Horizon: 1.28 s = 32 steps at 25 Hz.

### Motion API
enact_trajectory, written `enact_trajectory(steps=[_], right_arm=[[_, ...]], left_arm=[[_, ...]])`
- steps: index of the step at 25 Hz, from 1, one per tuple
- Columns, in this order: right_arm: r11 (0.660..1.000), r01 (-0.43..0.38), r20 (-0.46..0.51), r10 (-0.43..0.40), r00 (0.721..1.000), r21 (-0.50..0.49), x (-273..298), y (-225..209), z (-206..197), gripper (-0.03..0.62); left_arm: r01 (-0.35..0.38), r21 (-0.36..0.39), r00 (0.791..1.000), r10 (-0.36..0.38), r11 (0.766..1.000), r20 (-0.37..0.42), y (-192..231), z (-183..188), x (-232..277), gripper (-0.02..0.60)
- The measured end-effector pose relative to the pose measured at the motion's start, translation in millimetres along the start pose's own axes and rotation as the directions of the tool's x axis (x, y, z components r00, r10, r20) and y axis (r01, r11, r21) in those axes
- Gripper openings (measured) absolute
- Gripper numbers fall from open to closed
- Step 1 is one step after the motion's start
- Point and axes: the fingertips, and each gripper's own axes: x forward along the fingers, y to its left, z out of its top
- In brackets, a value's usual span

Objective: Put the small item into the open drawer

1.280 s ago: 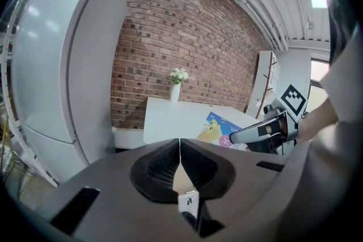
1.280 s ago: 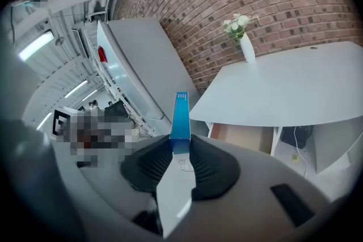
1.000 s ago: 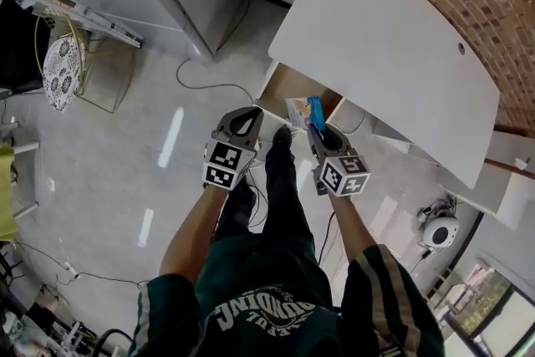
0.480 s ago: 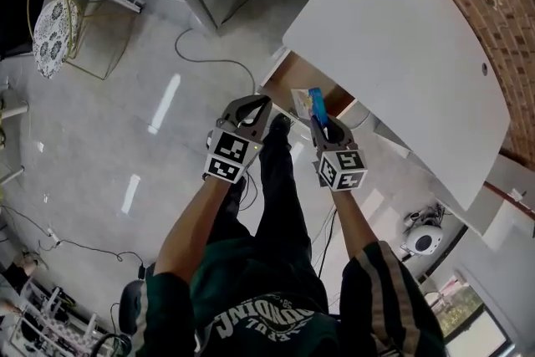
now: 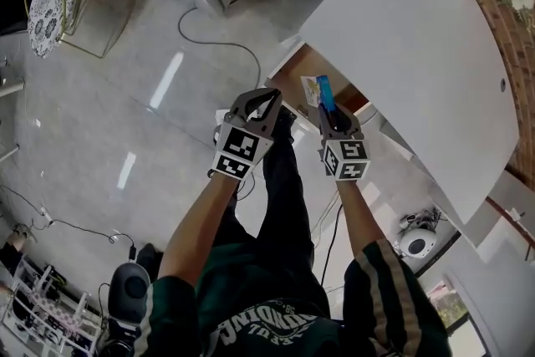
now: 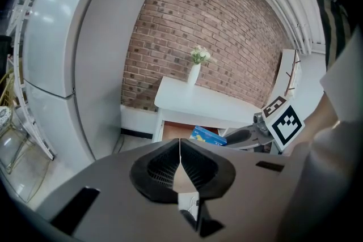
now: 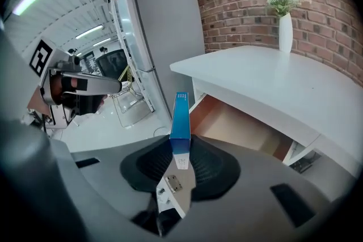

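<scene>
Progress?
Both arms have carried forward toward the table [image 5: 401, 38]; the right tongs [image 5: 331, 114] pinch the blue box [image 5: 323, 93] over the open drawer [image 5: 299, 73].
Left tongs [image 5: 261, 100]?
Pressed together, empty, just left. Release remains.

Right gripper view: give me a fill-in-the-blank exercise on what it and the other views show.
The right gripper is shut on a slim ____ box.
The left gripper is shut and holds ____.
Under the white table, the drawer stands ____.
The vase on the table holds ____.
Missing words: blue; nothing; open; flowers.
</scene>
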Motion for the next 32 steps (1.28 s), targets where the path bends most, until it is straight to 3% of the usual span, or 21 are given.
enact_trajectory(steps=[17, 32], right_arm=[[0.984, -0.084, -0.116, 0.066, 0.991, -0.16, 84.5, -13.1, -24.5, 0.109], [0.962, -0.171, -0.202, 0.128, 0.971, -0.213, 107.5, -13.4, -55.1, 0.109]], left_arm=[[-0.036, -0.016, 0.998, 0.035, 0.999, -0.044, 11.8, -29.9, 15.4, 0.018], [-0.038, -0.028, 0.997, 0.036, 0.999, -0.069, 5.3, -42.4, 23.2, 0.018]])
